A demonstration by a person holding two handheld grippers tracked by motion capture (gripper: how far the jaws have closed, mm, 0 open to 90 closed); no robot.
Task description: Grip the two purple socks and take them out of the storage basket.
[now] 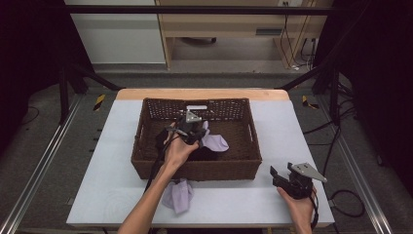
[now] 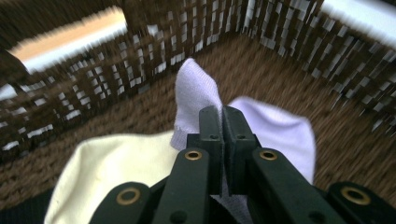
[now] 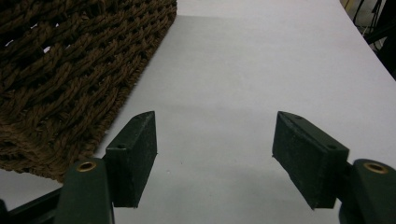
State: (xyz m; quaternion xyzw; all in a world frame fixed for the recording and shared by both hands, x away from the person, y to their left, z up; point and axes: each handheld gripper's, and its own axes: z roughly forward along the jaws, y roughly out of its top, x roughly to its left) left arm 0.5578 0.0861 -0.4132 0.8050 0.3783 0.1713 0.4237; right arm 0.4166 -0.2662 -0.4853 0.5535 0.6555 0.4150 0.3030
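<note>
My left gripper (image 2: 222,116) pinches a lavender sock (image 2: 196,93) inside the woven basket (image 1: 146,161), while my right gripper (image 3: 215,154) waits over the bare white table (image 3: 243,70) at about four o'clock from the basket.

The risk, as I judge it: the pads sit on only a narrow fold near the sock's edge, so a quick lift could let the fabric slide out and drop back. A cream cloth (image 2: 116,172) lies touching the sock at about seven o'clock from my jaws and could drag up with it. The basket's wall stands close at twelve o'clock, and a snag on the weave seems possible if I pull low across it.

The left jaws stand pressed together, a thin layer of lavender fabric caught between them. The right jaws stand apart, with nothing between them and nothing touched.

A second lavender sock (image 1: 179,195) lies on the table just outside the basket's near wall, at six o'clock from my left hand (image 1: 178,151).
</note>
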